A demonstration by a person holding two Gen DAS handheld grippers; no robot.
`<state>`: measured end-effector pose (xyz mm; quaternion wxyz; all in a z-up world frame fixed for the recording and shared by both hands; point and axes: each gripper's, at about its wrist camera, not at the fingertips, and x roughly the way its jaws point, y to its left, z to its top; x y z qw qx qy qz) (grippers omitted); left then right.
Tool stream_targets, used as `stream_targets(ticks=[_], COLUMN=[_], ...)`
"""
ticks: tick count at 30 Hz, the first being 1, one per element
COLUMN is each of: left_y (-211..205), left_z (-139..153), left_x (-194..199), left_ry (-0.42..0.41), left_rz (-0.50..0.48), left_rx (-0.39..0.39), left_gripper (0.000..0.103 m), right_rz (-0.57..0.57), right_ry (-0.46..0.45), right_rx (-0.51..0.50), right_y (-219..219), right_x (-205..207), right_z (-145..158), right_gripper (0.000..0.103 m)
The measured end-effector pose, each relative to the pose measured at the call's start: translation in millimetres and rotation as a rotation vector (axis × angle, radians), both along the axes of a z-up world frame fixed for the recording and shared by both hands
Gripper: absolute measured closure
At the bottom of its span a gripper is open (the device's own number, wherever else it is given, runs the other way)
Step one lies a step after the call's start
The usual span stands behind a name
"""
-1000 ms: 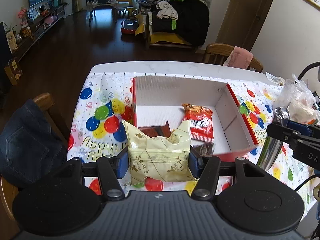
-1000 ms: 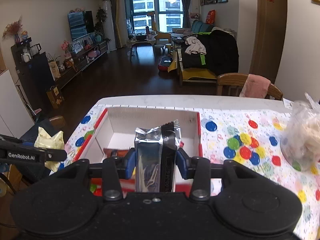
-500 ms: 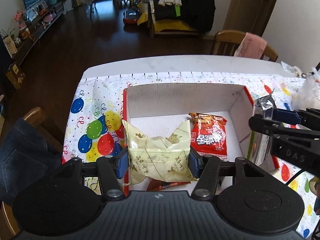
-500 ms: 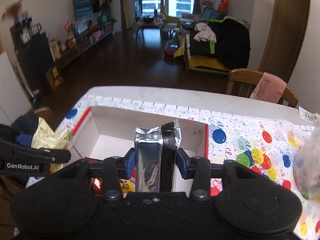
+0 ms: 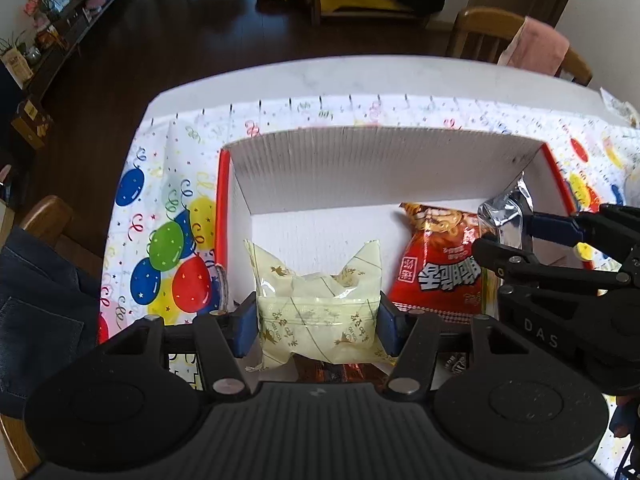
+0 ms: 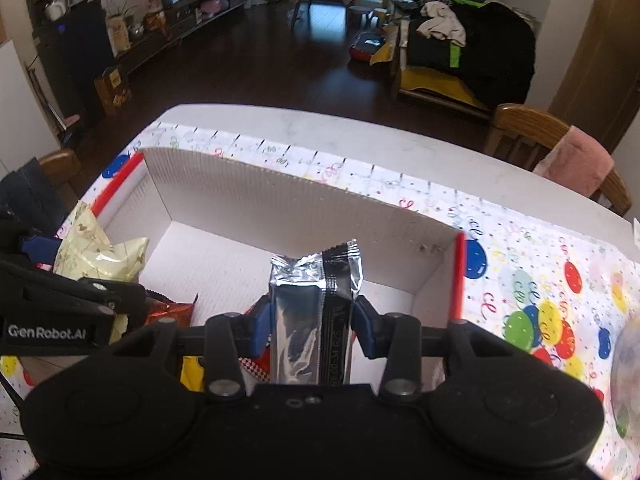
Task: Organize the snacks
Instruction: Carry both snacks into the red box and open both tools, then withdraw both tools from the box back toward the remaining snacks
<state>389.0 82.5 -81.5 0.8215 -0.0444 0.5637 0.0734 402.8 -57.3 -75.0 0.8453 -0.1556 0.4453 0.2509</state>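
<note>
While a second ago both packets hung short of the box (image 5: 384, 168), they now sit over its inside.
Left tongs (image 5: 318, 322) clamp the yellow packet (image 5: 318, 304) at lower centre; right tongs (image 6: 308, 320) clamp the silver packet (image 6: 310, 312), long axis upright in frame.

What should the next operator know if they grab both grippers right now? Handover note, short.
Left gripper: shut on the pale yellow snack bag, over the near-left part of the box.
Right gripper: shut on the silver foil packet, over the box's right side.
Done: a red snack bag already lies inside, plus a dark wrapper under the left gripper, mostly hidden.
Left: lower and release both packets in the box. A clear plastic bag sits on the tablecloth at right; contents unclear.
</note>
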Motion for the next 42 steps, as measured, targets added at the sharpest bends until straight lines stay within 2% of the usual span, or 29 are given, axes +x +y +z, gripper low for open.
stream_targets(ticks=[4, 13, 21, 32, 42], left_y=[-1.6, -2.4, -4.4, -3.0, -4.8], left_z=[-11.0, -29.8, -30.3, -8.2, 22.4], left_x=[7.3, 18.1, 17.4, -1.2, -37.6], left_ry=[0.025, 0.078, 0.071, -0.002, -0.096], left_rz=[-0.005, -0.009, -0.018, -0.014, -0.020], left_rx=[0.026, 0.025, 0.023, -0.008, -0.042], left_gripper=[0.046, 0.045, 0.043, 0.041, 0.041], right_rz=[0.021, 0.034, 0.021, 0.014, -0.016], right_ry=[0.013, 0.041, 0.051, 0.035, 0.013], right_rx=[-0.023, -0.057, -0.041, 0.026, 0.117], right_y=[4.8, 10.5, 4.7, -14.0, -38.8], right_x=[6.2, 17.4, 17.8, -4.7, -34.7], right_z=[-9.6, -27.7, -26.7, -1.4, 31.3], right_gripper=[0.062, 0.062, 0.060, 0.049, 0.041])
